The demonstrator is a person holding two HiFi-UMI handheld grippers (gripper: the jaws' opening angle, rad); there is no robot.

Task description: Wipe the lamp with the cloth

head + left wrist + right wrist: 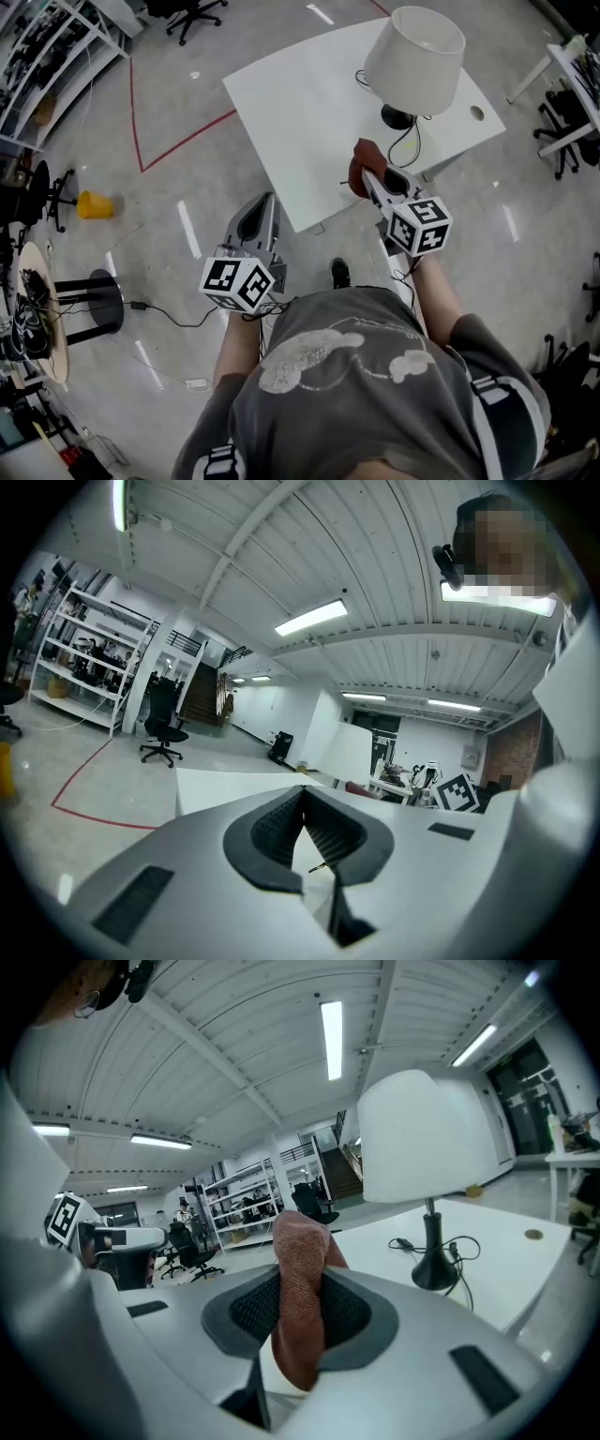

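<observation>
1. The left tool (302, 793) has its jaws closed together with nothing between them
2. In the head view it hangs over the floor (187, 169), just off the near edge of the white table (300, 122) and well apart from the lamp (415, 47)
3. The right tool (302, 1283) is clamped on a reddish-brown cloth (300, 1241), which sticks out past the jaw tips and hangs below them
4. That tool reaches over the table's near edge, cloth foremost, near the lamp's base (397, 117) but apart from it; whether the cloth touches the table I cannot tell
5. The lamp stands upright on the table's far right part, with a white shade (427, 1138), a thin stem and a black round base
6. Its black cord (410, 141) loops on the table beside the base
</observation>
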